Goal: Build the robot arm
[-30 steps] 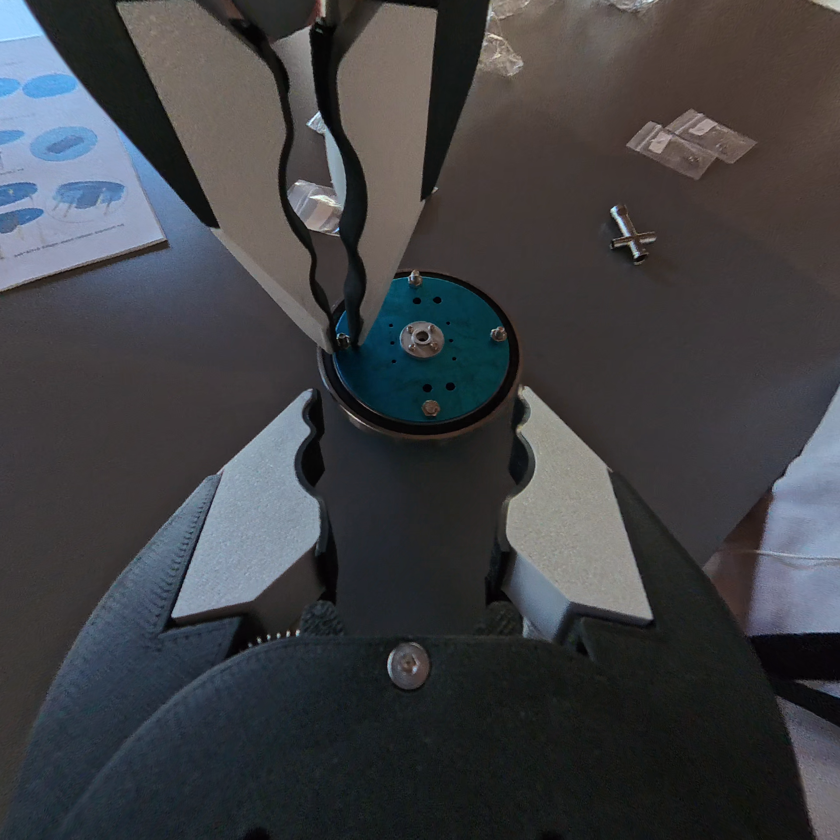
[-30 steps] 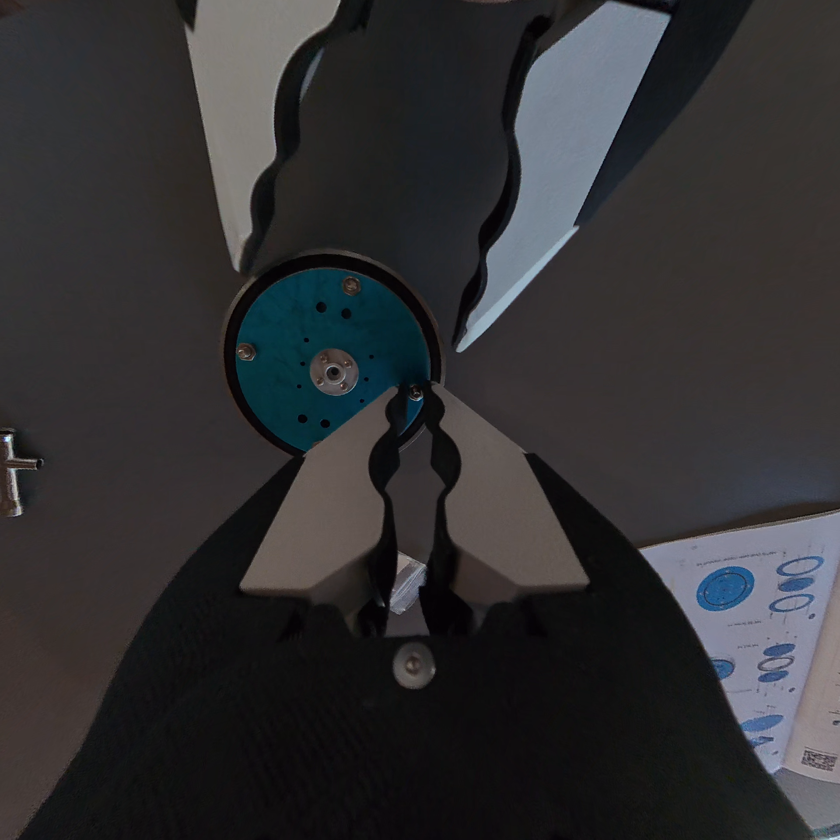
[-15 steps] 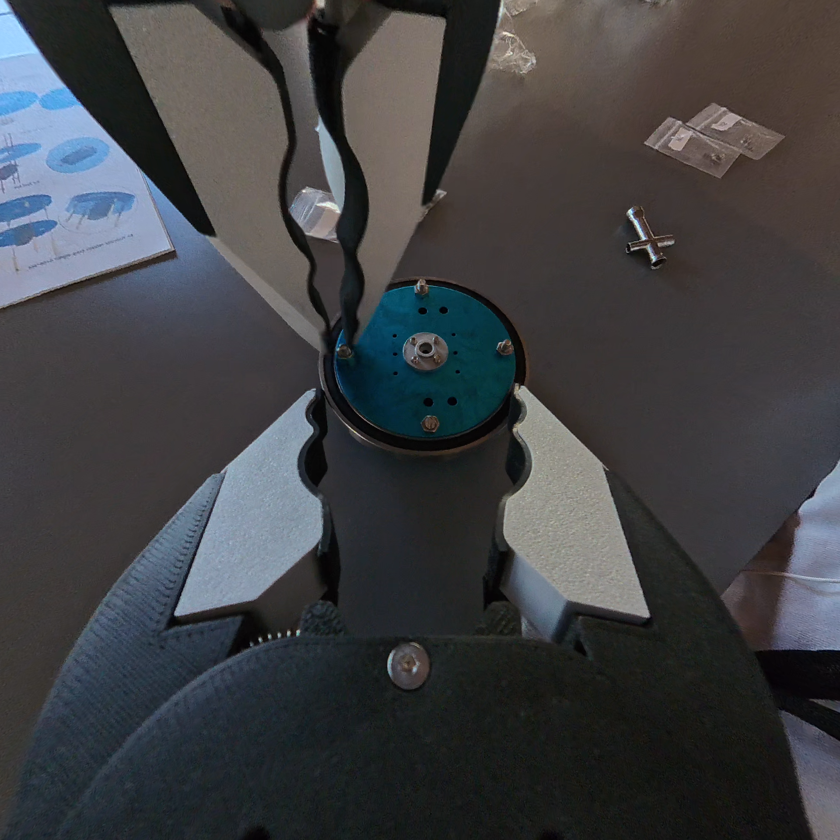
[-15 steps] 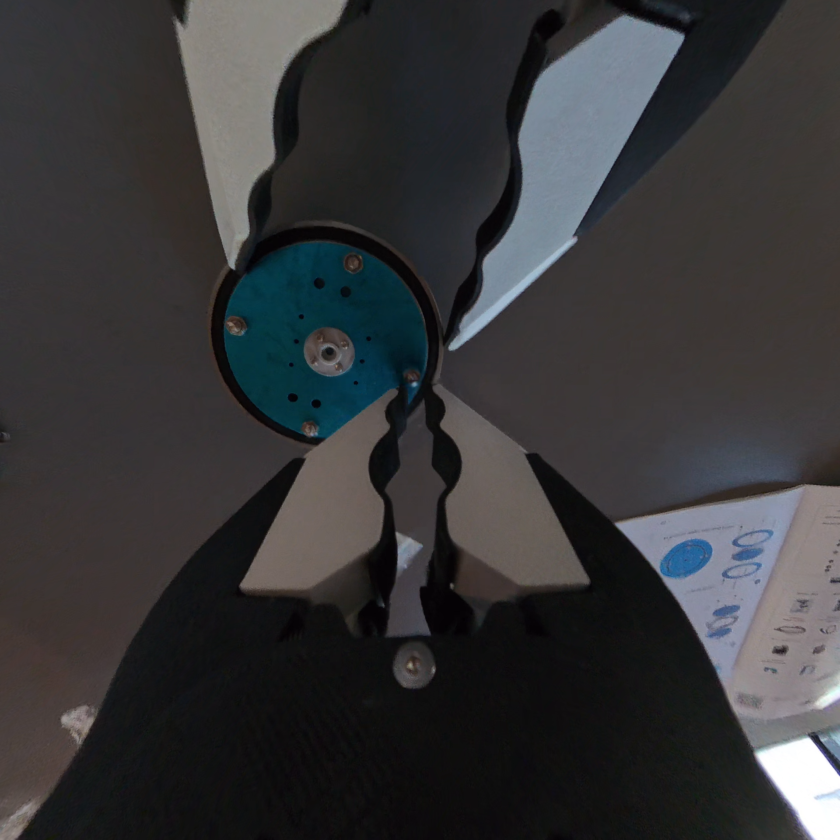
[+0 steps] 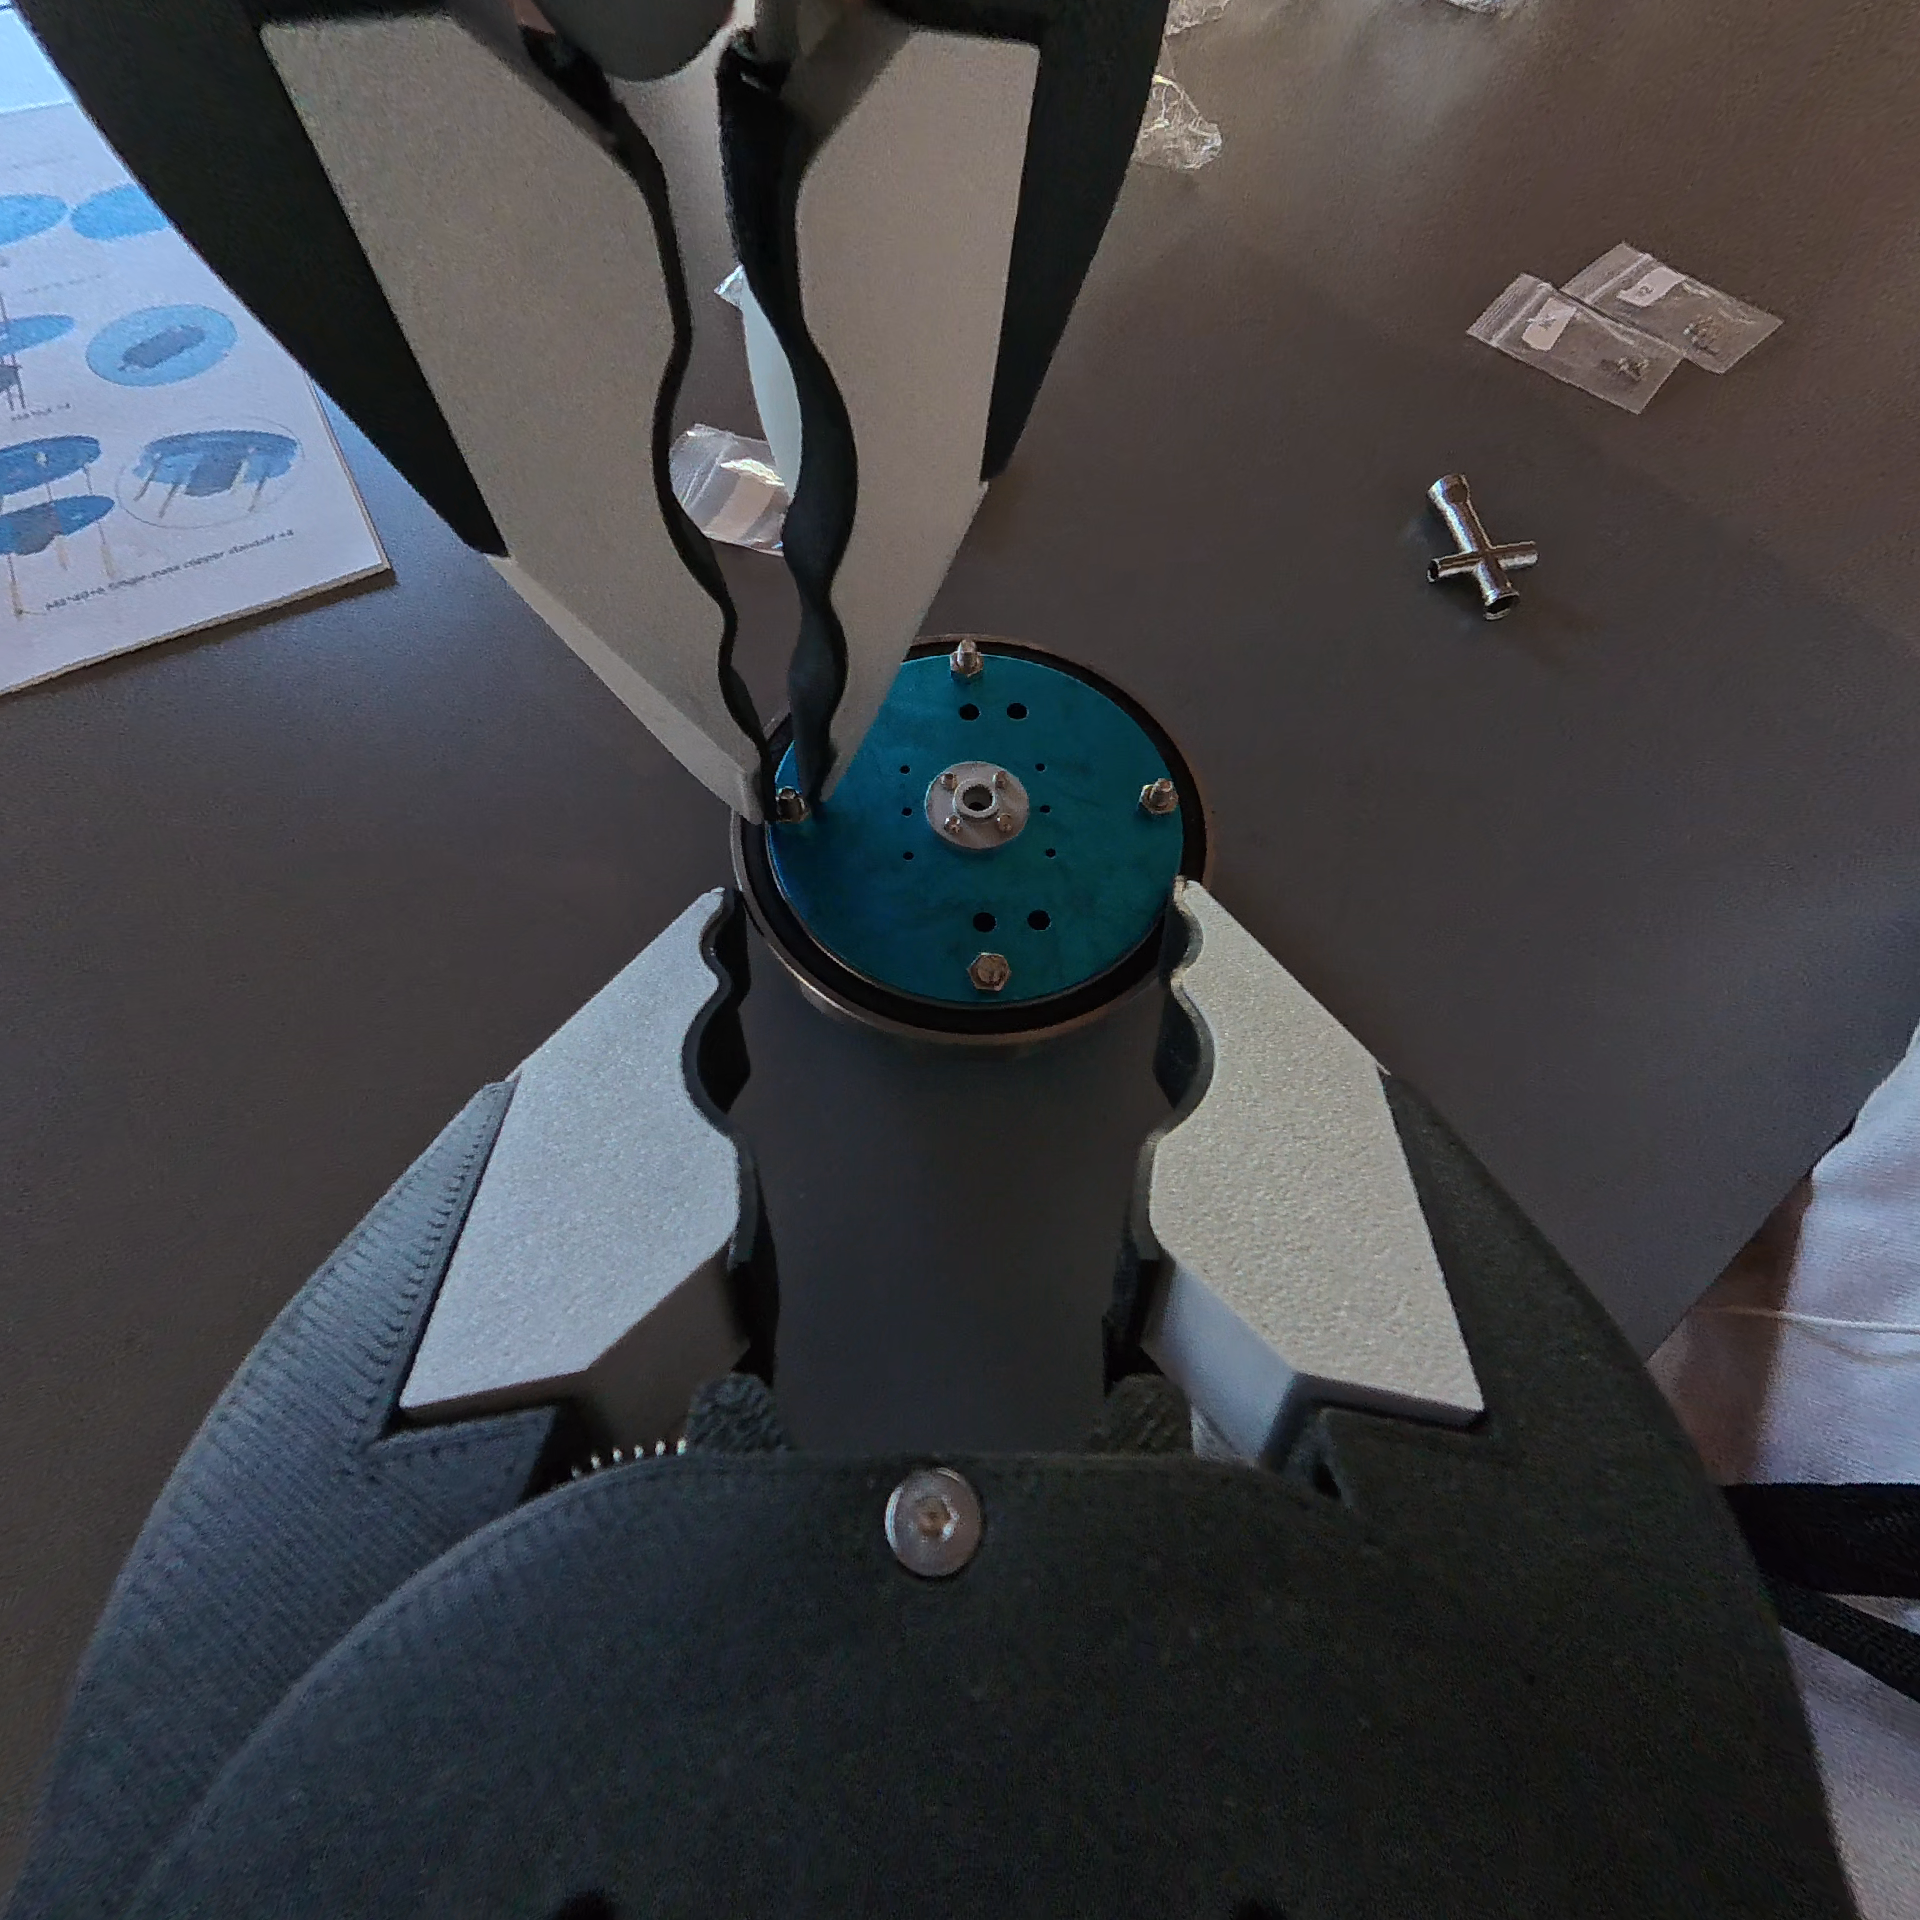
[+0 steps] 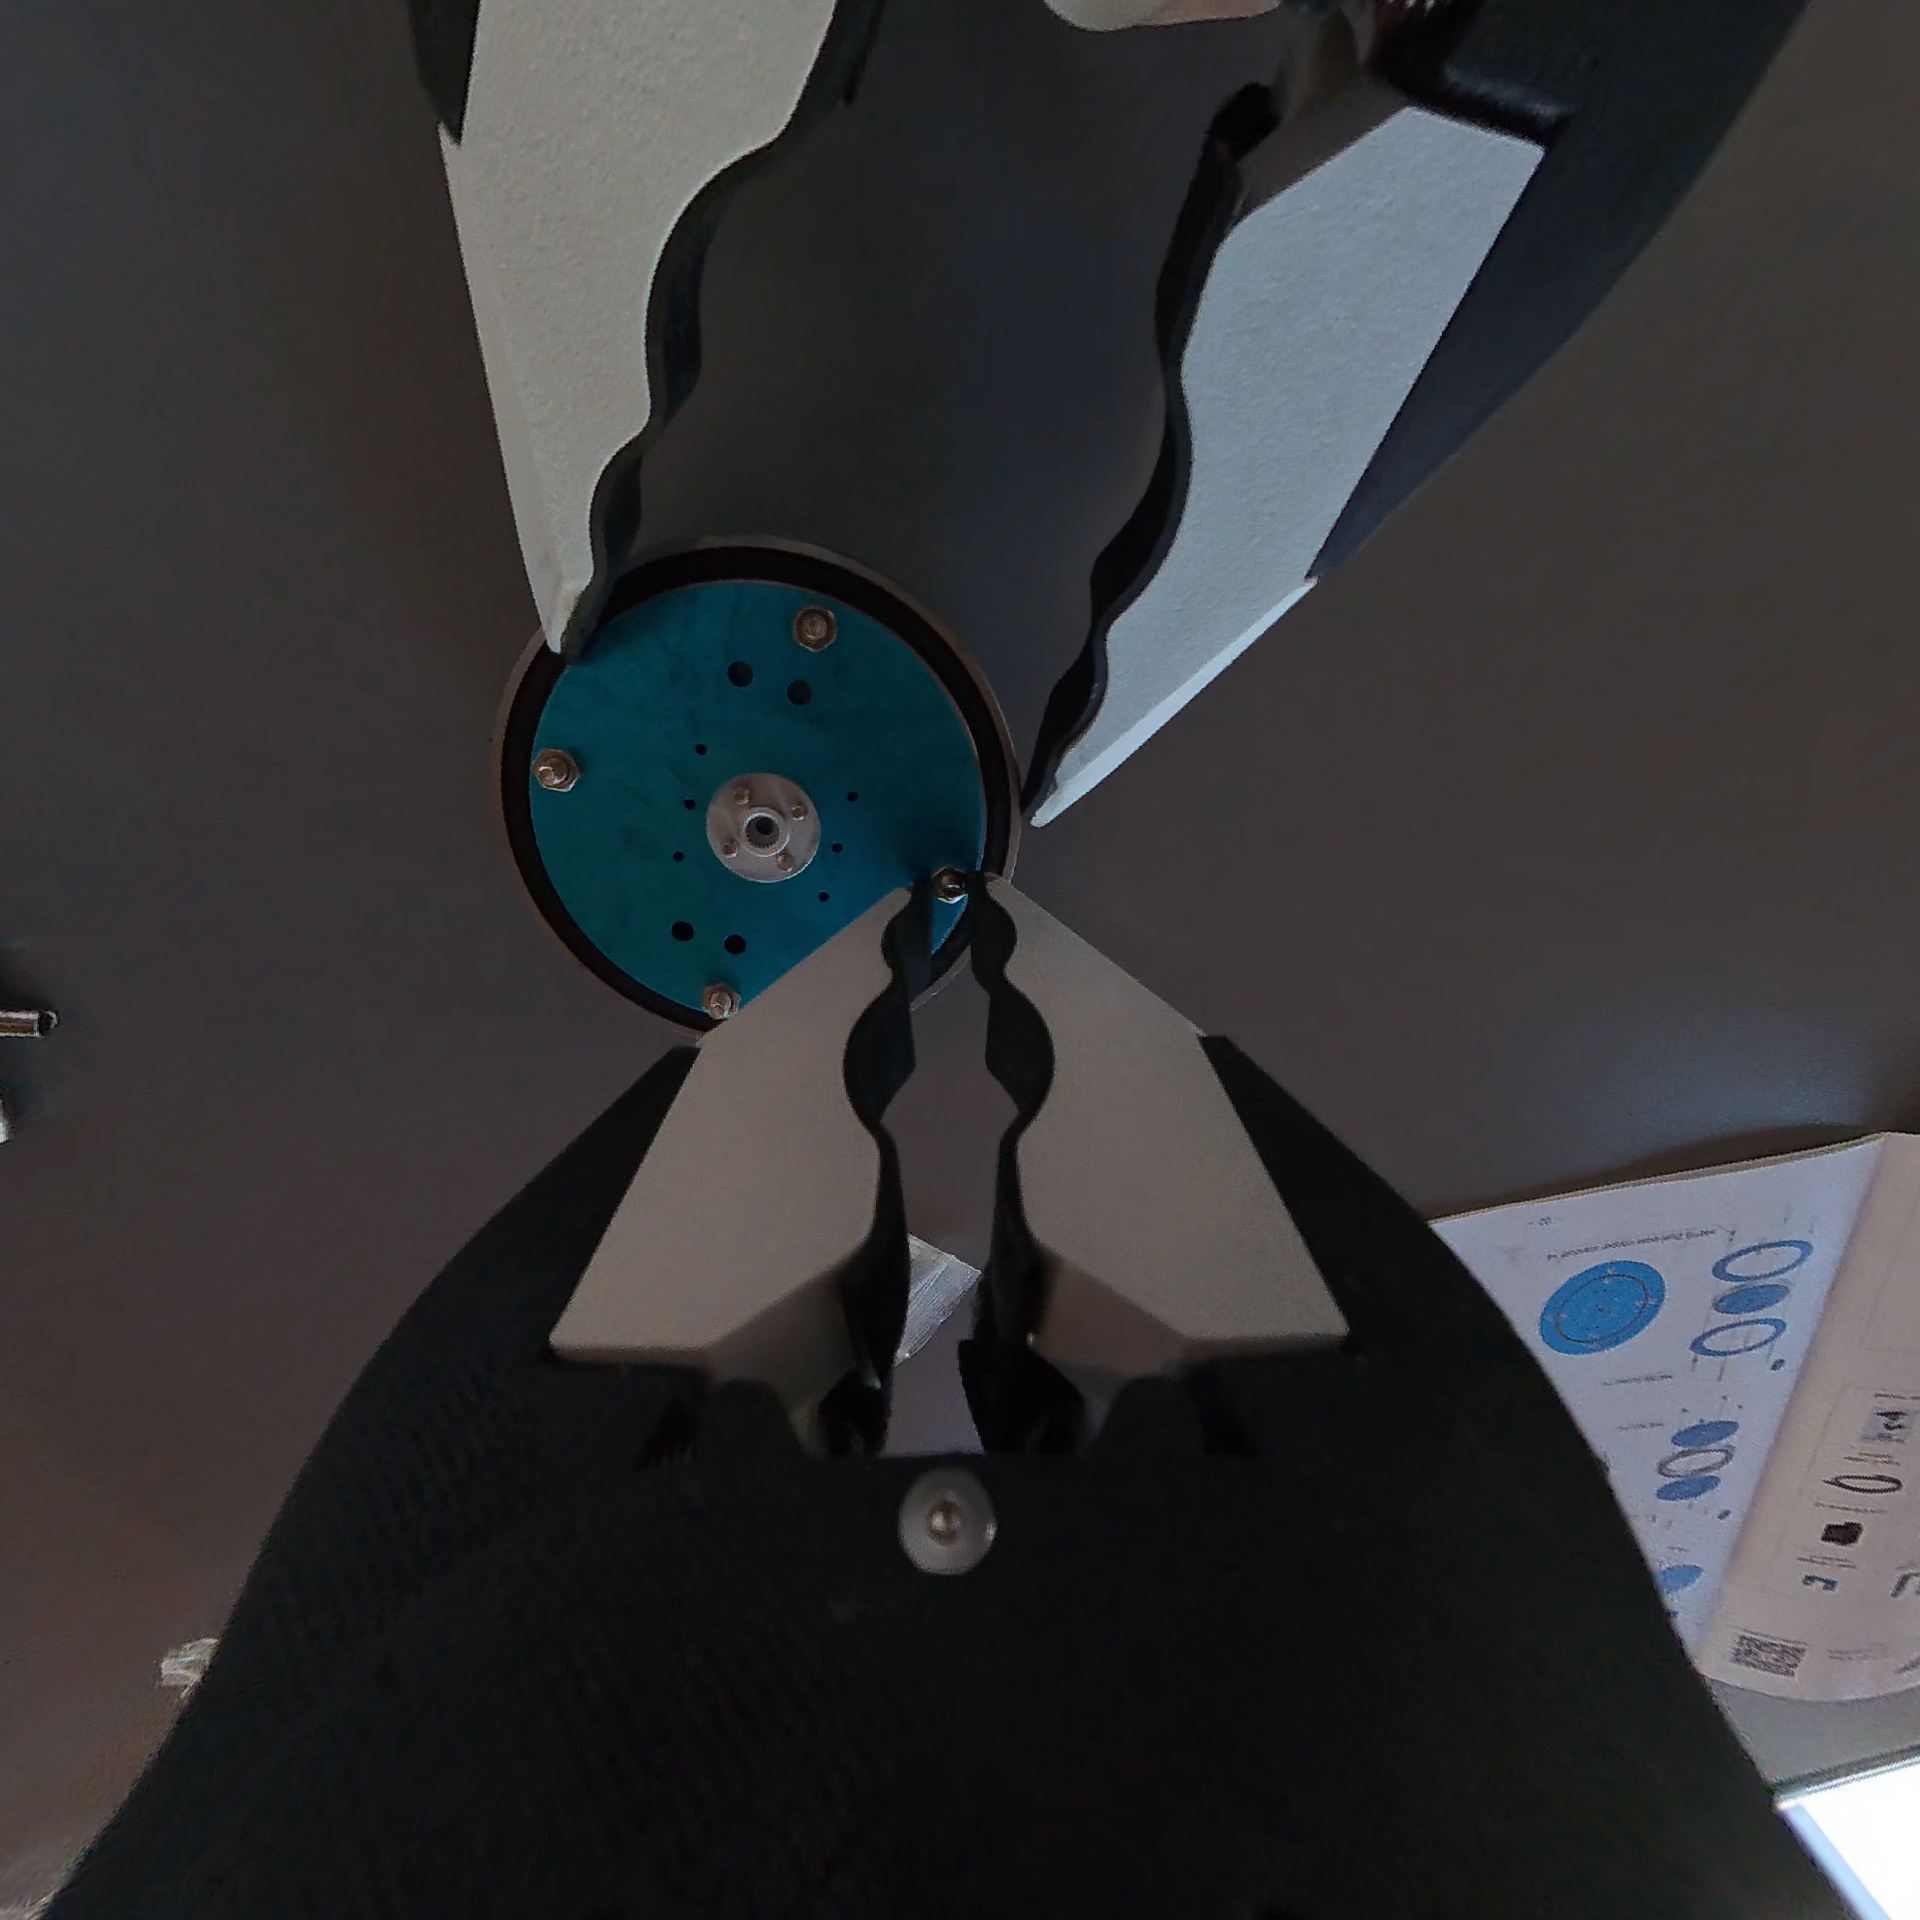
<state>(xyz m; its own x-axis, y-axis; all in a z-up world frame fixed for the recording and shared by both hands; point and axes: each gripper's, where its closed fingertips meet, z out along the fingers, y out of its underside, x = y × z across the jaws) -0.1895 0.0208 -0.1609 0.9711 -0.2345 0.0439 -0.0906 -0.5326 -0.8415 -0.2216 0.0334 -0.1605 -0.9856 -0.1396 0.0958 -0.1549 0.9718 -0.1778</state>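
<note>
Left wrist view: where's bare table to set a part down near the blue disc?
Bare grey table lies left of the blue disc, below the instruction sheet, and between the disc and the cross-shaped wrench. It is crowded at the disc: the left gripper straddles its near rim and the right gripper pinches a nut on it.

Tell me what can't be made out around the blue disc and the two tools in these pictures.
- Right tool tips flank a nut on the blue disc; whether they touch it is too small to tell.
- Left tool tips flank the disc's rim; contact is unclear in both views.
- Cross-shaped metal key: cut off by the right view's left edge.
- Clear bags: contents too small.
</note>
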